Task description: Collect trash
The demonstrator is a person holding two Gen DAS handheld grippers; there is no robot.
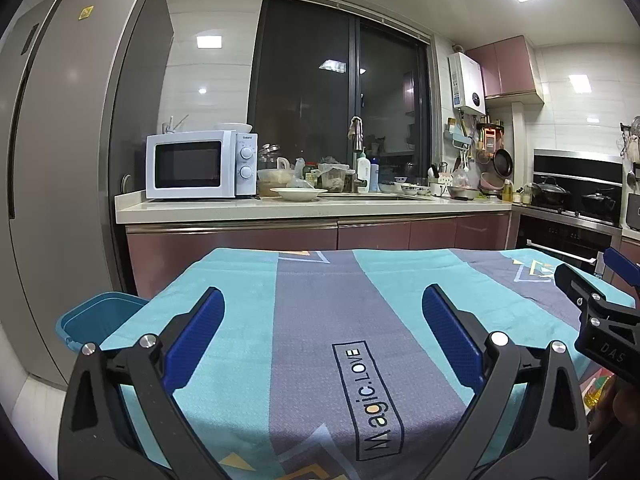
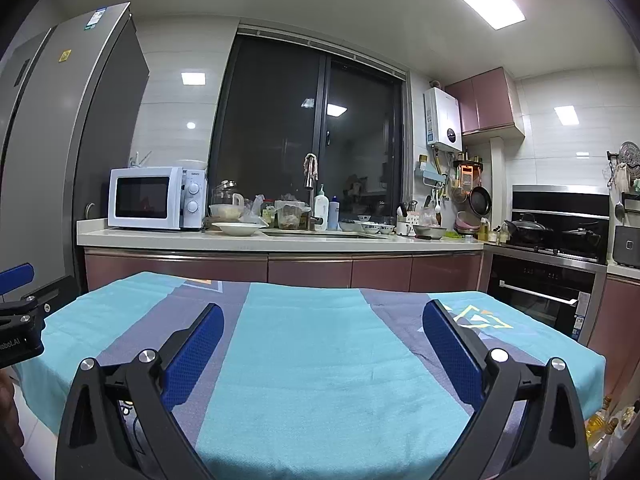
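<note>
Fingers (image 1: 204, 320) spread above tablecloth (image 1: 320, 300)

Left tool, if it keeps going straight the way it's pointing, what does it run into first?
Nothing on the cloth-covered table; the left tool, open, points over it toward the cabinet fronts under the counter, likely first, though depth is unclear.

The cloth (image 1: 320, 340) on the table says "Magic.LOVE". The right gripper (image 1: 600, 320) says "DAS". The left gripper (image 2: 20, 328) says "RoboLAI".

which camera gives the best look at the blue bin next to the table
The left wrist view: the blue bin shows its rim and inside, left of the table, beyond the open left claw. The right wrist view doesn't show it.
</note>
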